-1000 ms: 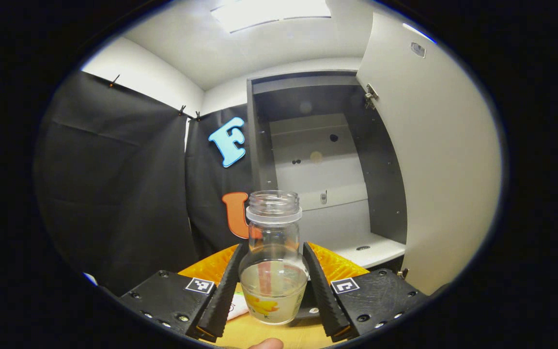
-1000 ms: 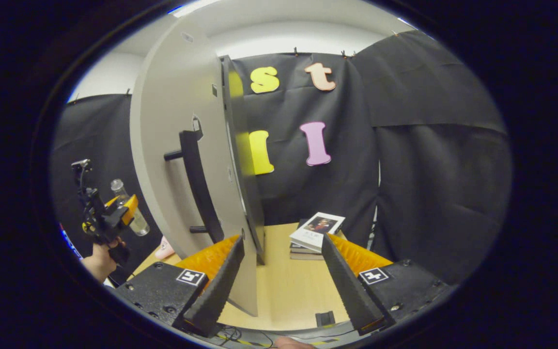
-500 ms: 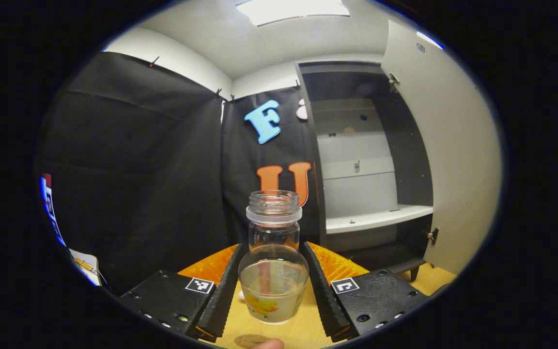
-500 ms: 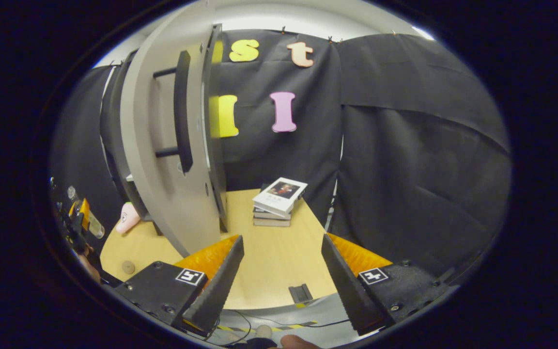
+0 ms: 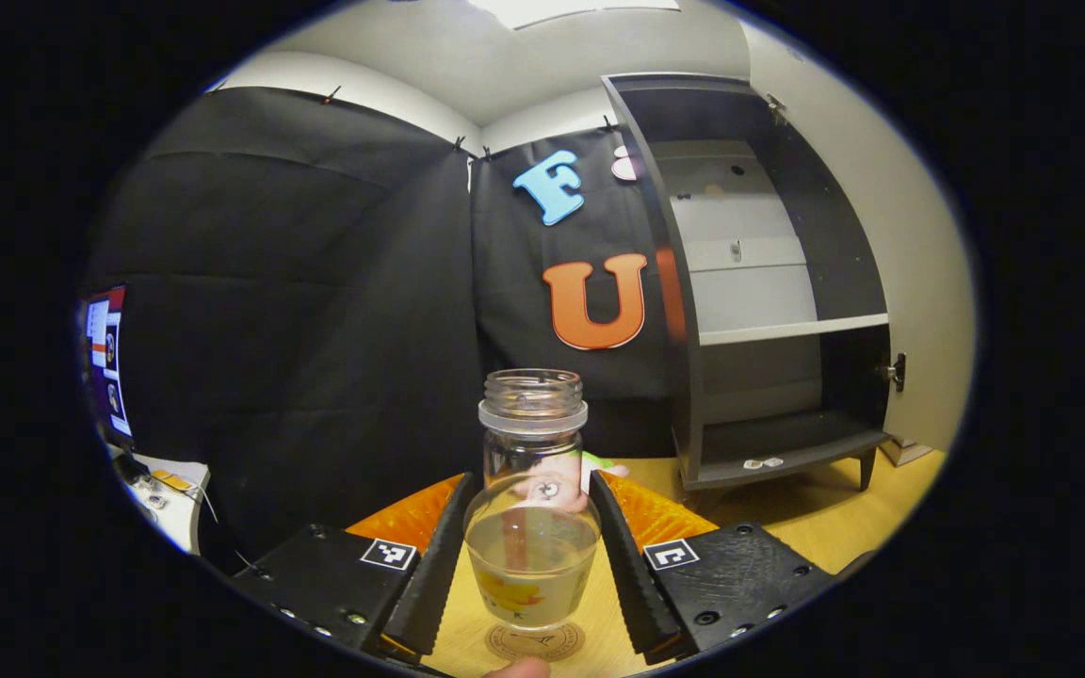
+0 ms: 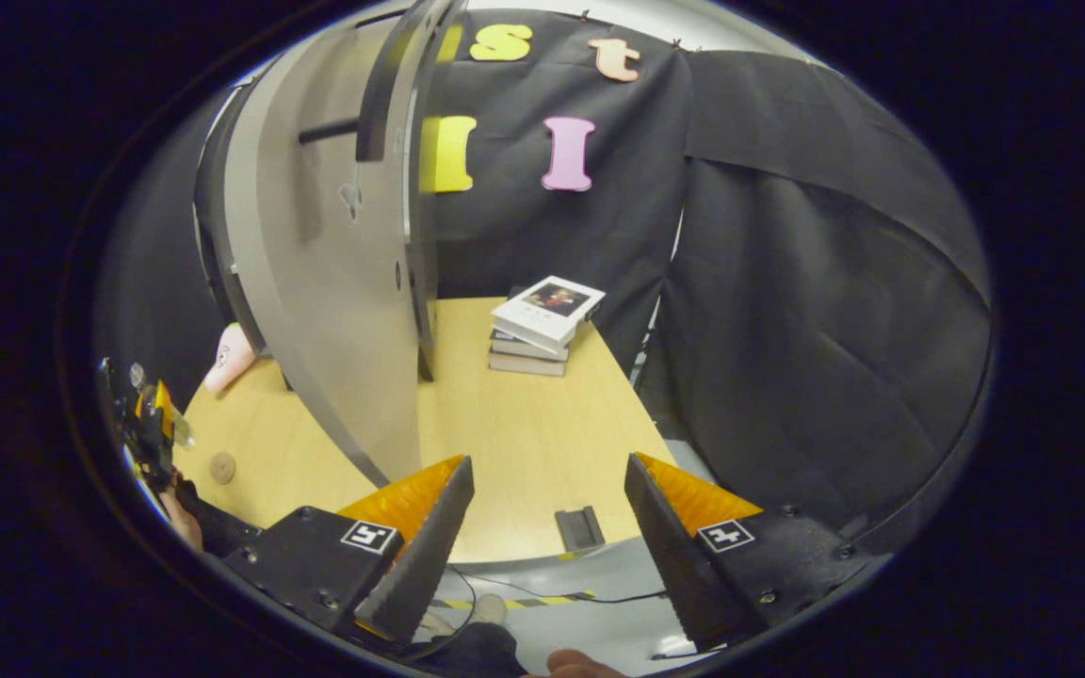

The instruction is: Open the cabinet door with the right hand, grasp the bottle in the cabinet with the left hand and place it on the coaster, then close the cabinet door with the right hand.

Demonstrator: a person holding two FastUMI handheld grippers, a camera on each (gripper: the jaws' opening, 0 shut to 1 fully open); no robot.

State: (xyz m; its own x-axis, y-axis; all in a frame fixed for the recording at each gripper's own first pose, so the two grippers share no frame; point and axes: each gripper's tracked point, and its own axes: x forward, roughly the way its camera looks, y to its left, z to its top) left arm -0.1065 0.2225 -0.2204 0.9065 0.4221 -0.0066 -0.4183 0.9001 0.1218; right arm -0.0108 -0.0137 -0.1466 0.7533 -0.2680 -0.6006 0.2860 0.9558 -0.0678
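My left gripper (image 5: pixel 528 589) is shut on a clear glass bottle (image 5: pixel 531 508) with no cap and some liquid in it. The bottle hangs upright just above a round coaster (image 5: pixel 535 642) on the wooden table. To the right stands the dark cabinet (image 5: pixel 769 282) with its pale door (image 5: pixel 891 235) swung wide. In the right gripper view, my right gripper (image 6: pixel 547 546) is open and holds nothing, back from the cabinet door (image 6: pixel 316 245) and its dark bar handle (image 6: pixel 382 94). Far left there, the left gripper (image 6: pixel 149 424) holds the bottle (image 6: pixel 161 405) above the coaster (image 6: pixel 221 467).
A stack of books (image 6: pixel 542 320) lies on the table (image 6: pixel 524 433) behind the door. A pink toy (image 6: pixel 228 356) sits by the cabinet's foot. A small dark block (image 6: pixel 580 527) lies near the table's front edge. A monitor (image 5: pixel 107 363) stands at the far left.
My left gripper has carried the bottle left and down, away from the cabinet, to just over the coaster. My right gripper has drawn back and down from the door, still open.
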